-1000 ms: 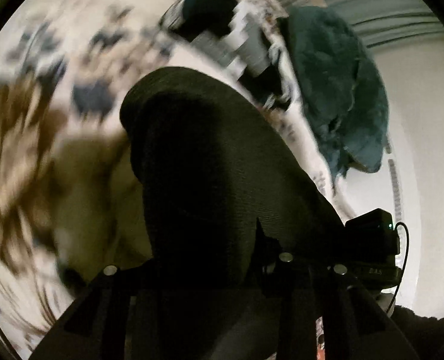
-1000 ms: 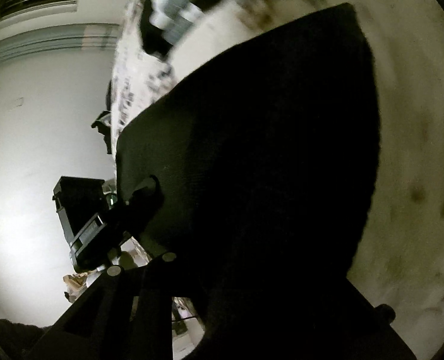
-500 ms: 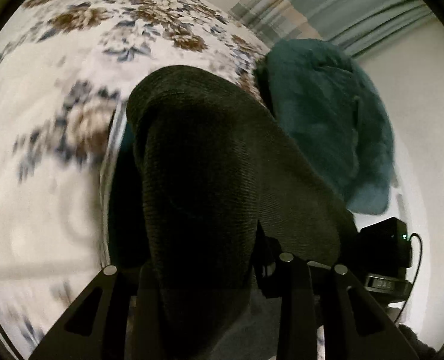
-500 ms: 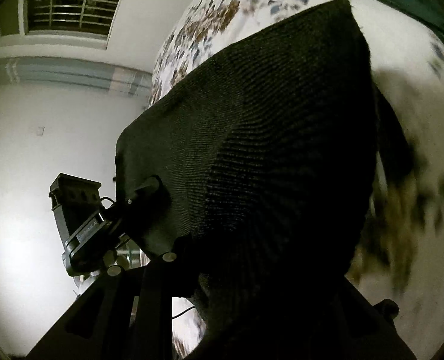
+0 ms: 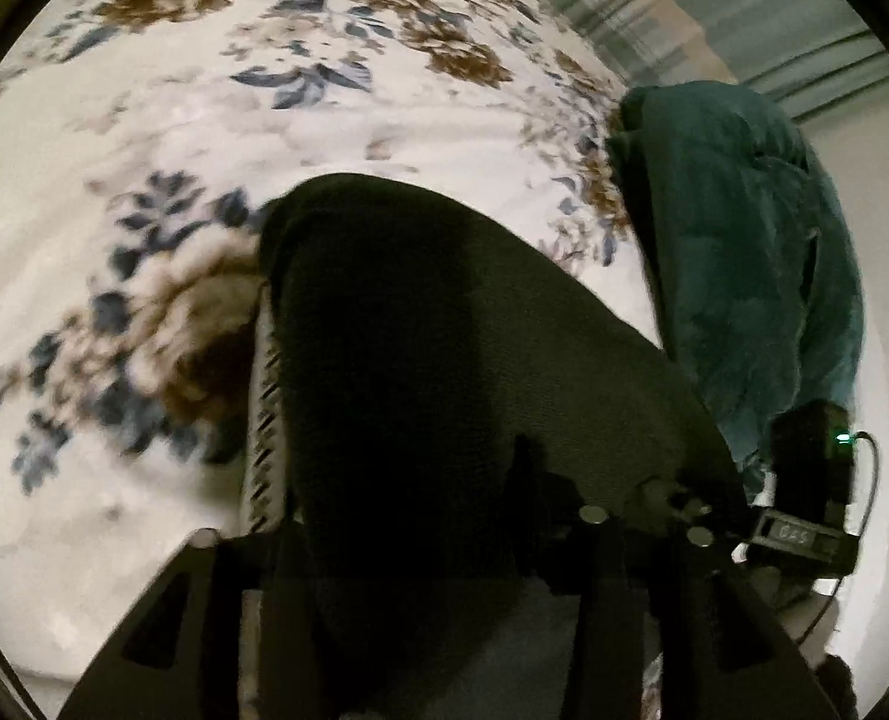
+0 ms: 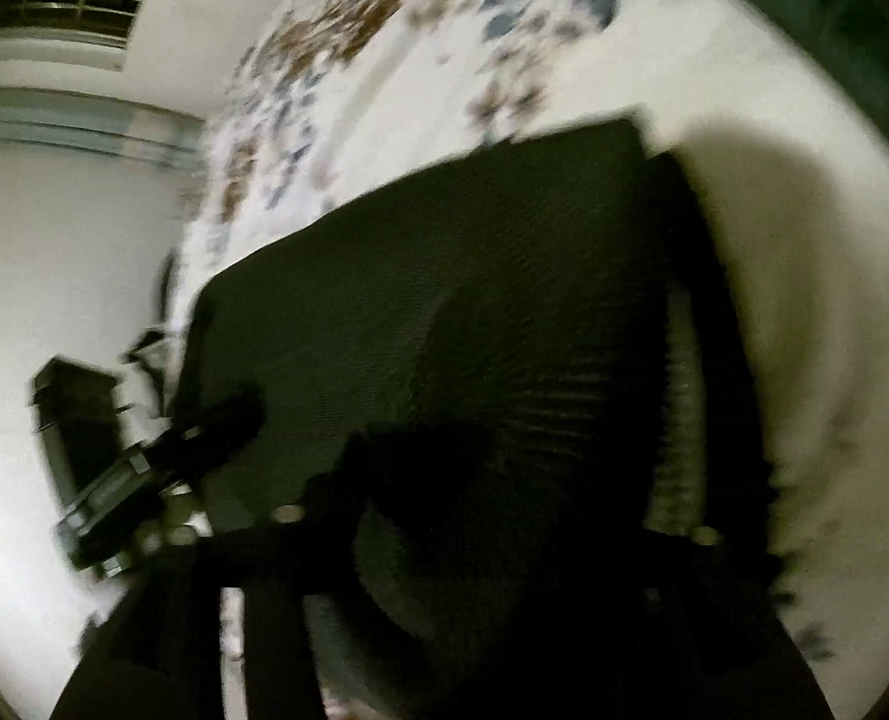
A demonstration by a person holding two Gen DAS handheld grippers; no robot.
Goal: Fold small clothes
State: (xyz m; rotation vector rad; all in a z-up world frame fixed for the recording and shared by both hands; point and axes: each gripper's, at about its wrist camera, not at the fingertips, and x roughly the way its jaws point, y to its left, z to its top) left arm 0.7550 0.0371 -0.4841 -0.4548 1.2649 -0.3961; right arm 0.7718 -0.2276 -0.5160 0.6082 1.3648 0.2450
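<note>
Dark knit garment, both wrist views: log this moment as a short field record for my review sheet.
garment: dark knit garment, spread across both grippers, lying between each one's fingers
surface: floral bedsheet underneath
nearby: teal blanket heaped at the bed's edge, beside the garment
left gripper: jaws opening, cloth between them
right gripper: jaws opening, cloth between them; view motion-blurred
other: striped fabric edge showing under the garment
fold state: cannot tell
</note>
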